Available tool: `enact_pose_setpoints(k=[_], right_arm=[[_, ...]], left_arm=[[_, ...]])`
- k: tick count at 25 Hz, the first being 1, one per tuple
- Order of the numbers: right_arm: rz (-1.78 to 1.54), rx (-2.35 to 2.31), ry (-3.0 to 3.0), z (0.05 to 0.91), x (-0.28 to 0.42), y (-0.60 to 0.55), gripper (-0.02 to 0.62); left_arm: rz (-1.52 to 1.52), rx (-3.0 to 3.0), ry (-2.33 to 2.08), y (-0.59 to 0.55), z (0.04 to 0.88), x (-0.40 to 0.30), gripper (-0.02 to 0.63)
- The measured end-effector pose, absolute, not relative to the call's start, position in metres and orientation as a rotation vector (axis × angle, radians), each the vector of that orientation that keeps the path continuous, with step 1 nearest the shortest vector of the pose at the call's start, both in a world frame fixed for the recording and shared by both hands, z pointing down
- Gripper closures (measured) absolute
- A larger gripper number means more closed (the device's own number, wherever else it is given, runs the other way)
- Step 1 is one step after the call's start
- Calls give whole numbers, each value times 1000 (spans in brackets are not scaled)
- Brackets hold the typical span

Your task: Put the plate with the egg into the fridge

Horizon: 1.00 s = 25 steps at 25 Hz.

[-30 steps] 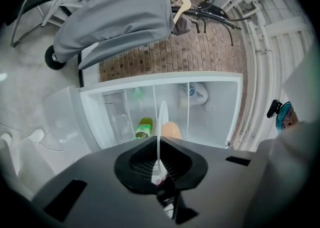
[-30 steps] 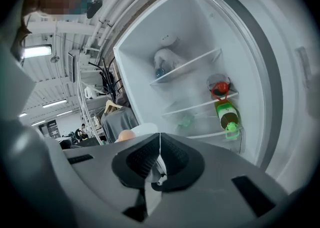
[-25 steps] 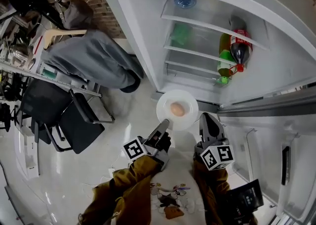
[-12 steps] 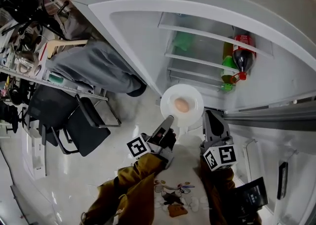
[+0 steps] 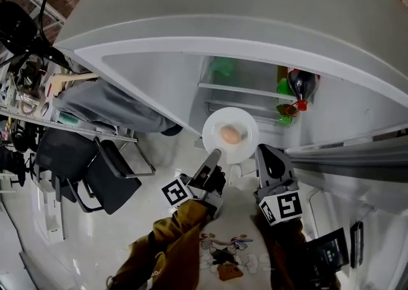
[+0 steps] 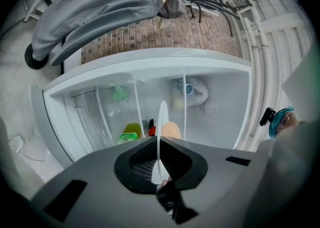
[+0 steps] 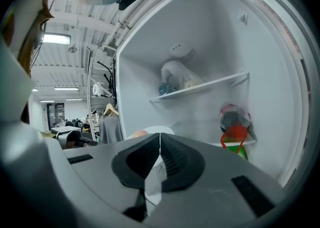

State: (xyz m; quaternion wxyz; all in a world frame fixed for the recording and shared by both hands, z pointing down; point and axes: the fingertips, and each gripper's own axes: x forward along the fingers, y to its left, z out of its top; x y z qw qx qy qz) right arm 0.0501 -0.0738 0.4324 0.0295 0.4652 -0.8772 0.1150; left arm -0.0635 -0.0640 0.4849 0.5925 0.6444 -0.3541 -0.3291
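Plate: the white plate (image 5: 245, 124) is held level in the air at the mouth of the open fridge (image 5: 159, 85), below the middle shelf (image 5: 242, 91) as the head view shows it; it rests on no shelf.
Egg: a brown egg (image 5: 230, 134) sits near the middle of the plate.
Plate to claws: the left claw (image 5: 212, 155) takes the near-left rim and the right claw (image 5: 266, 152) the near-right rim, so the plate lies just ahead of both, between them.
Inside the fridge: a dark cola bottle (image 5: 299, 83) with a red cap and a green bottle (image 5: 284, 94) stand at the right side of the shelves, beyond the plate; a green item (image 5: 223, 65) lies further back on a higher shelf.
Around: a grey garment (image 5: 108, 101) hangs to the left of the fridge, and a black chair (image 5: 111, 177) stands on the pale floor below it.
Left claw: jaws pressed together on the plate's rim, which shows edge-on between them in the left gripper view, the egg just beyond.
Right claw: jaws closed on the plate's rim, with the white edge between them.
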Motion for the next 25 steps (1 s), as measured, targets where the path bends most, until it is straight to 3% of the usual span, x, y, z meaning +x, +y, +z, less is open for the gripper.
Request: enact_pose_setpoints(k=[25], right_arm=[[282, 1635, -2616, 415, 76, -90, 588]], left_arm=[[-692, 1523, -757, -87, 452, -54, 591]])
